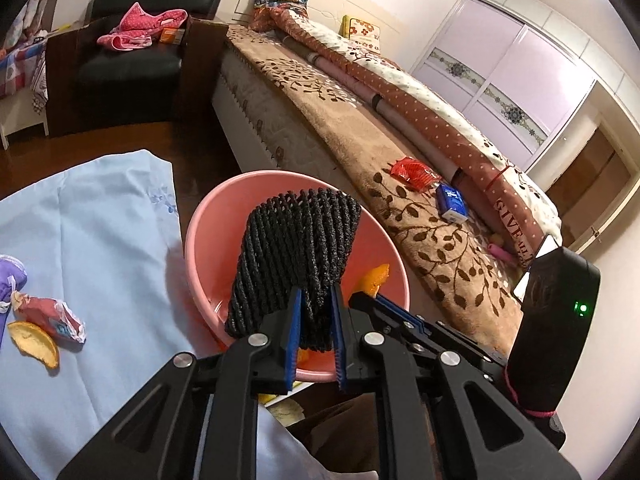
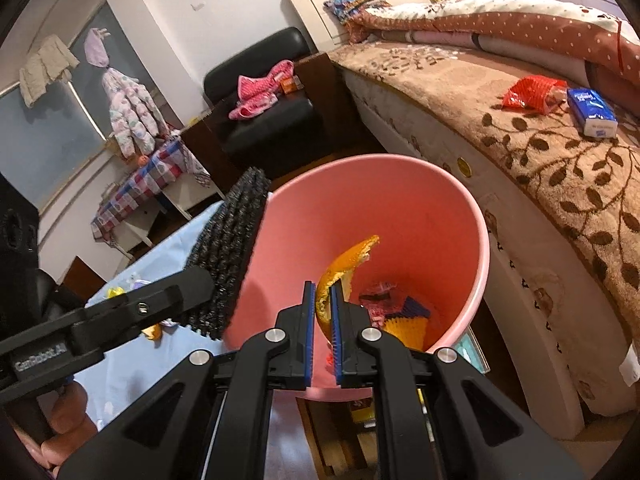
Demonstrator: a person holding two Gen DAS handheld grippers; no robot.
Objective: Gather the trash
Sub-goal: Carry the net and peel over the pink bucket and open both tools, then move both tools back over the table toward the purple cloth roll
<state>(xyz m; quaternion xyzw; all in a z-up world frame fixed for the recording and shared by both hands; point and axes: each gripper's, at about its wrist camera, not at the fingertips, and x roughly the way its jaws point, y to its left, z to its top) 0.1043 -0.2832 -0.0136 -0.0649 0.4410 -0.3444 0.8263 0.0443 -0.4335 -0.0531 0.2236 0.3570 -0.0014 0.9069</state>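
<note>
Both grippers hang over the pink bin, each with a piece of trash pinched in it, which fits a drop about to be made; the left gripper has its blue pads against a black foam net, a soft mesh sleeve that stands up from the jaws and leans over the bin's near rim; whether the pads press it firmly or only just touch it I cannot tell, though the net has not slipped out; seen from the right wrist camera the same net sits above the bin's left rim, not yet clear over the opening, so it would likely need to go a little further inward before being let go; the right gripper is clamped tight on an orange peel, whose curled end rises above the pads, well inside the rim and above wrappers already lying at the bottom; that peel looks ready to fall straight in; the bin stands between the blue cloth and the side of the bed; near the cloth's left edge another orange peel and a crumpled wrapper lie touching, not yet collected; on the bed's blanket a red packet and a blue tissue pack lie just beside each other.
</note>
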